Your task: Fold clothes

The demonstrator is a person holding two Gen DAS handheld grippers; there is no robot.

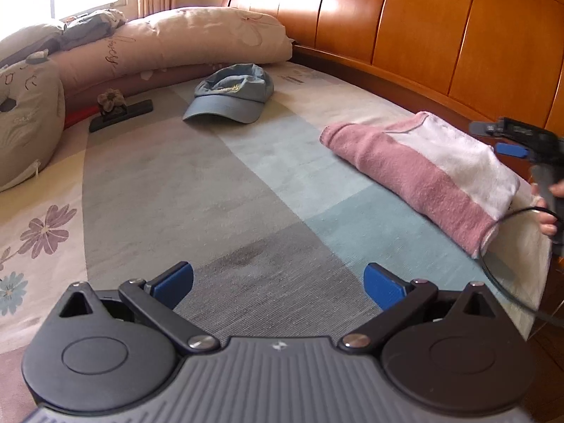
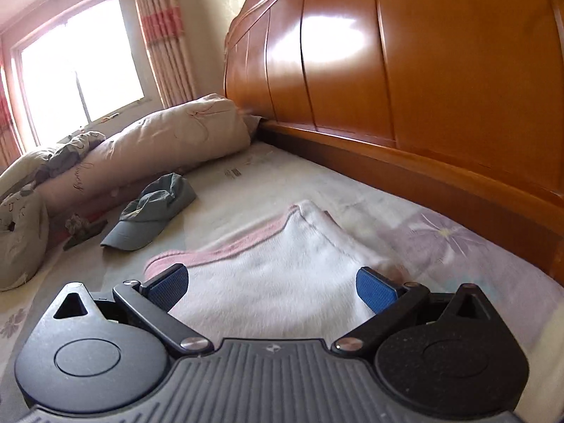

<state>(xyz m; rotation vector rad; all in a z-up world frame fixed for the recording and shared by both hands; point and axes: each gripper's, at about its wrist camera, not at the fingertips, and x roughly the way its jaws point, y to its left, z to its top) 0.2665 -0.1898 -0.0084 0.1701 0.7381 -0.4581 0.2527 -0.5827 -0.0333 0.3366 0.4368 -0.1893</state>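
Observation:
A folded pink and white towel [image 1: 419,169] lies on the bed at the right, near the wooden headboard. My left gripper [image 1: 278,283] is open over bare bedsheet, well to the left of the towel, nothing between its blue pads. The right gripper shows in the left wrist view as a dark body [image 1: 528,141] held by a hand, just beyond the towel's right end. In the right wrist view, my right gripper [image 2: 271,289] is open and hovers low over the towel [image 2: 282,275], the white cloth filling the gap between its fingers.
A blue cap [image 1: 231,93] [image 2: 153,213] lies further up the bed. Rolled bedding and pillows [image 1: 176,40] line the far left. A dark flat object with a fabric flower [image 1: 120,111] rests beside them. The wooden headboard [image 1: 440,35] runs along the right. A cable [image 1: 493,264] loops near the towel.

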